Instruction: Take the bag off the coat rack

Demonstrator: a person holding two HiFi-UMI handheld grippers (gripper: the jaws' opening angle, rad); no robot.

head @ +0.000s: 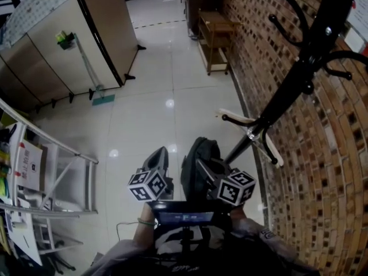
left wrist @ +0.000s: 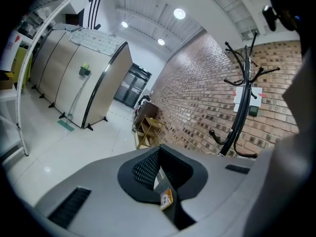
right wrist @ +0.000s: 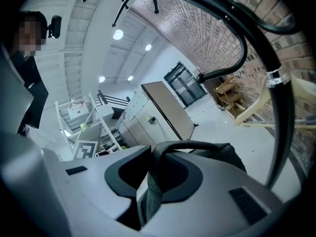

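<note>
**A:** What's the room like?

**B:** A glossy white tiled floor (head: pixel 167 85) lies to the left of the black coat rack (head: pixel 287 91), and a brick wall (head: pixel 299 154) stands just behind it. Farther along that wall from the rack there's a small wooden shelf unit (head: pixel 215 39). Beige cabinets (head: pixel 63 45) and a white metal shelving frame (head: pixel 57 171) stand well away across the floor. There's no tabletop.

**A:** Where's the bag?

**B:** The dark grey backpack (head: pixel 198 160) hangs just beside the rack's lower pole. It's below the hooks, and I can't see it caught on any of them. The right claw (right wrist: pixel 155 181) is clamped on its strap (right wrist: pixel 150 196), and the top loop arches free.

**A:** And the other one?

**B:** The left claw (left wrist: pixel 158 179) is beside the backpack on the side away from the rack. Its jaws are drawn together with nothing between them.

**A:** So how far along is it?

**B:** I'd say the lift-off is done. What's left seems to be carrying the backpack clear of the pole and putting it down somewhere.
</note>
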